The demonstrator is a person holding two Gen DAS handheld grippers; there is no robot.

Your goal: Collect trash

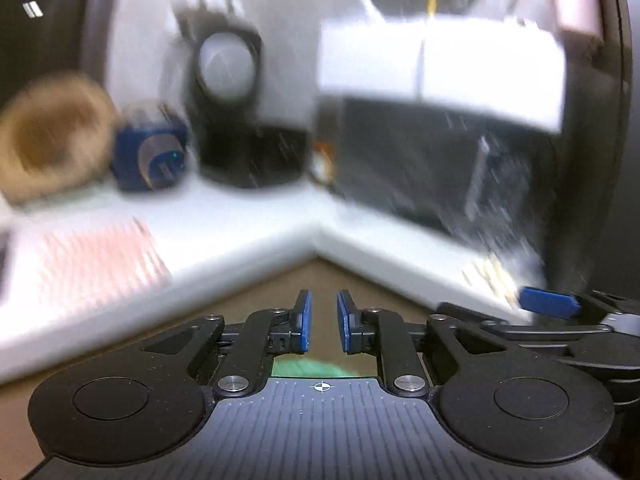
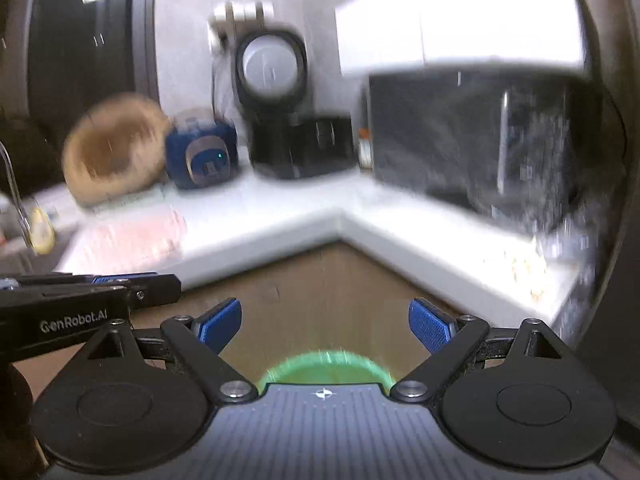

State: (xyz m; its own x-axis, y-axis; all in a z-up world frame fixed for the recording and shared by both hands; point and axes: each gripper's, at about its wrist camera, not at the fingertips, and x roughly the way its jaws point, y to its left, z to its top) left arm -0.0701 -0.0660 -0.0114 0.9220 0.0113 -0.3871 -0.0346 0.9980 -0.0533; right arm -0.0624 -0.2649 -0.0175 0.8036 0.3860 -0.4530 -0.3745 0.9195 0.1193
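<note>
In the left wrist view, the left gripper [image 1: 323, 326] is seen with its blue pads drawn near together, a narrow gap left between them and nothing held in it. A green round rim [image 1: 310, 369], probably a bin, is glimpsed below and close in, at 6 o'clock from the pads, mostly hidden by the gripper body. The likeliest trash [image 1: 490, 276], a pale crumpled litter on the white counter [image 1: 248, 216], lies at about 2 o'clock from the pads. It is smeared by blur; a yellowish, speckled look is all that can be told, and no long axis can be judged. The right gripper's blue pad [image 1: 548, 303] is seen just below that litter, so the right hand is judged the nearer. A pink ribbed mat [image 1: 100, 264] lies at 10 o'clock.

In the right wrist view, the right gripper [image 2: 326, 326] is shown with its jaws spread wide and empty. The green rim [image 2: 326, 364] sits at 6 o'clock, directly under the gap. The litter [image 2: 524, 272] is placed at 2 o'clock, on the counter [image 2: 256, 208] before the dark oven [image 2: 472, 136]. It appears as pale, scattered scraps, too blurred for shape or axis. The left gripper [image 2: 120, 280] is seen at 9 o'clock, well apart from the scraps. A reach forward and rightward by the right hand is judged to be what the pick calls for.
</note>
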